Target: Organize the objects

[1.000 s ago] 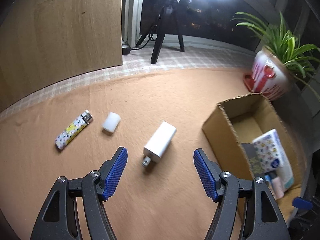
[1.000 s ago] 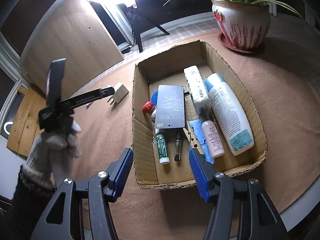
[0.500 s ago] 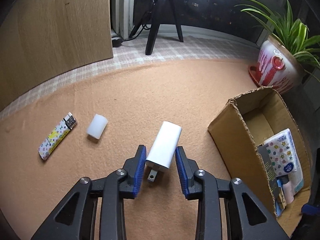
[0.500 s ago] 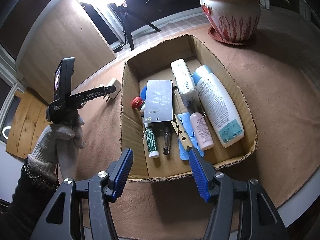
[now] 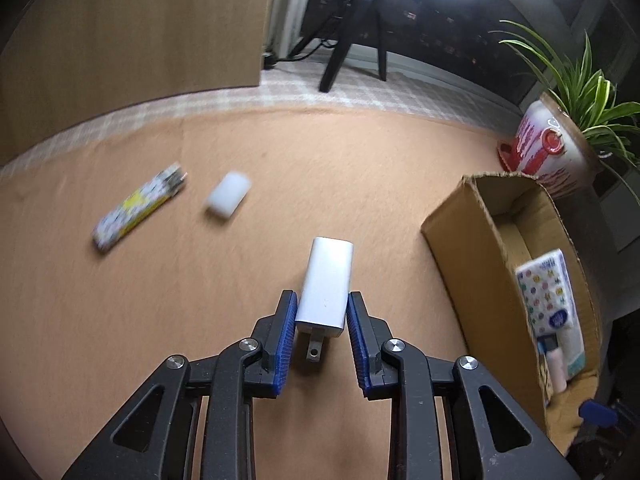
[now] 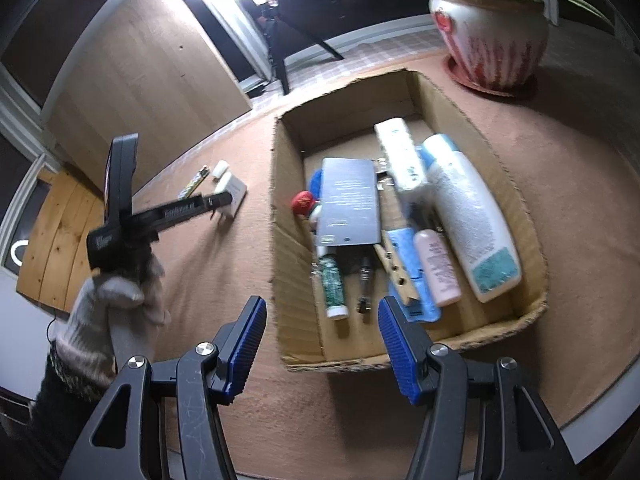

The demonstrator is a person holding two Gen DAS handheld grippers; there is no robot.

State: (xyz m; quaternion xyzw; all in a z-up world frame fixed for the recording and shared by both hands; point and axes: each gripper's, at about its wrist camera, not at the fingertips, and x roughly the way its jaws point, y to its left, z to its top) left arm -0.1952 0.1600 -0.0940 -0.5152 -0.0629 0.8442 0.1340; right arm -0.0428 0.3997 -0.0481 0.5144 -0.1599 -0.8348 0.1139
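A white plug charger [image 5: 326,288] lies on the tan felt, prongs toward the camera. My left gripper [image 5: 321,297] straddles its near end, and the closing jaws have their blue pads against both its sides. In the right wrist view a gloved hand [image 6: 116,304] holds that gripper at the charger [image 6: 236,190]. A patterned lighter [image 5: 138,210] and a small white cap [image 5: 228,196] lie further left. The cardboard box [image 5: 460,248] stands to the right. My right gripper [image 6: 320,306] hangs open over the box's near wall [image 6: 288,280], with nothing between its fingers.
The box holds a white lotion bottle [image 6: 468,216], a dark card [image 6: 350,204], a tissue pack [image 5: 548,288] and several small items. A potted plant [image 5: 548,152] stands behind it. A wooden board [image 5: 120,32] and a tripod [image 5: 352,40] are beyond the table.
The left gripper came down and forward over the charger and its jaws went from wide apart to closed against it. The right gripper stayed over the box.
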